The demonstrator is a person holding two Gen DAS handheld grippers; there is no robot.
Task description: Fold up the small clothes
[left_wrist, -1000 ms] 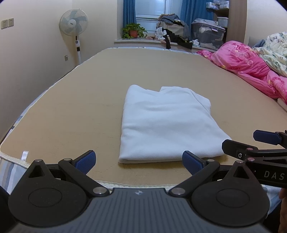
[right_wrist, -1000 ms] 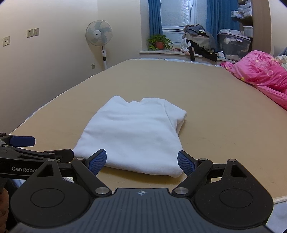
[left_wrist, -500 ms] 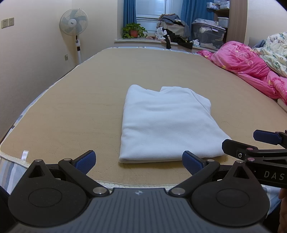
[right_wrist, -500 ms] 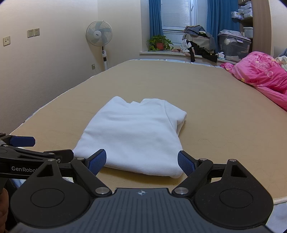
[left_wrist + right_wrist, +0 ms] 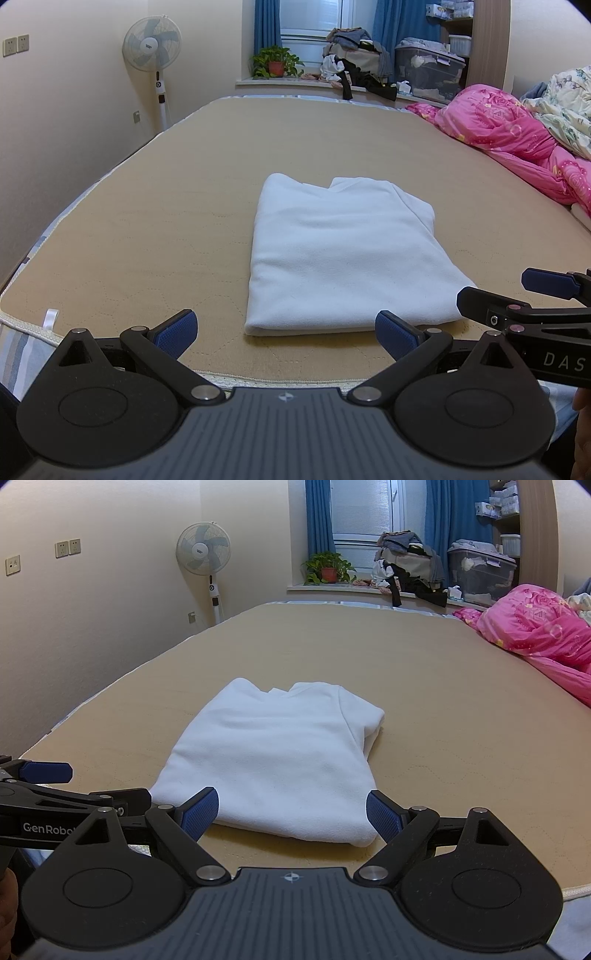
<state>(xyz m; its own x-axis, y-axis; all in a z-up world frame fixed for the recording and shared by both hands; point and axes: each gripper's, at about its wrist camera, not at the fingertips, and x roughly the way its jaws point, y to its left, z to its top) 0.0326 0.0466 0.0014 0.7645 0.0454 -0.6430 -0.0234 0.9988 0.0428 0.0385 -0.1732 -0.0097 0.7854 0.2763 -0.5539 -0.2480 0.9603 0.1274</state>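
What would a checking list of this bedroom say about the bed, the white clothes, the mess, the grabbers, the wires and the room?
Surface: tan mattress cover, flat.
Job's things: white garment, folded into a rectangle, lying near the front edge.
Clutter: pink quilt bunched on the bed's right side; clothes pile on the windowsill.
Grippers: left gripper and right gripper both open, holding nothing, in front of the garment.
Cables: nothing seen.
Surroundings: standing fan, potted plant, blue curtains, storage box.

White garment [image 5: 280, 753]: folded flat on tan bed [image 5: 443, 709]; right gripper [image 5: 291, 812]: wide apart, empty, at garment's near edge; left gripper [image 5: 44, 771]: at lower left; fan [image 5: 203, 554], plant [image 5: 327, 566], pink quilt [image 5: 535, 627] beyond.
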